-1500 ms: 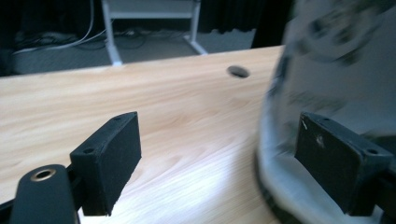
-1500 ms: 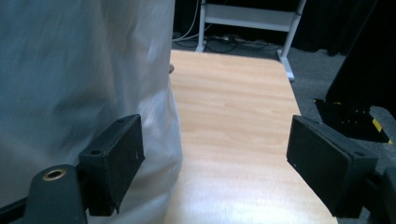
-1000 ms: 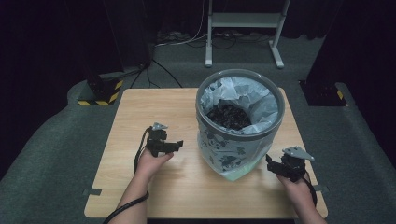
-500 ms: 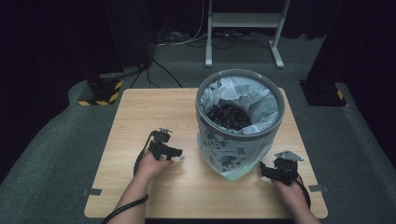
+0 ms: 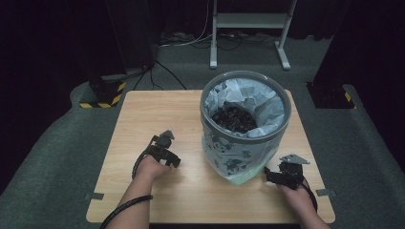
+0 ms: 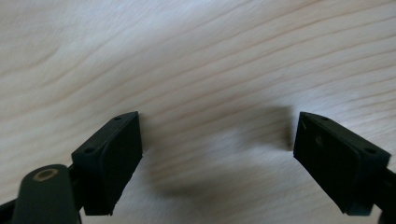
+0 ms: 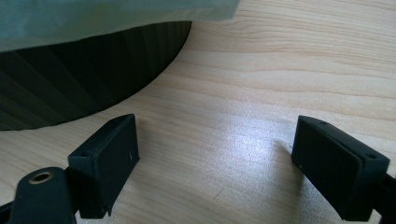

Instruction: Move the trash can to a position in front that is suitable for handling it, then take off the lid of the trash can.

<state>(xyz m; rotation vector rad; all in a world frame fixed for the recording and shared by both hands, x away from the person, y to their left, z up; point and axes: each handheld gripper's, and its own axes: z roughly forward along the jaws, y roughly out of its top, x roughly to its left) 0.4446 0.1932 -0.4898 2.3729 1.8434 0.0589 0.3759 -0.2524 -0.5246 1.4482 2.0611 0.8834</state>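
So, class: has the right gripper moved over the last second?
Yes. The right gripper has come toward the person's edge of the table and slightly inward, nearer the foot of the bin.

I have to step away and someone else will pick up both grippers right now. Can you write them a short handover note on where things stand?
Left gripper: open, empty, low over the bare wooden table, left of the bin.
Right gripper: open, empty, low at the bin's right base, close to the bag's hanging edge but not touching it.
Bin: grey, upright on the table's right half, lined with a pale printed bag folded over the rim; dark waste lies inside.
Done: nothing gripped yet; bag in place.
Left: probably to take hold of the bag's edge at both sides; that is only a guess.
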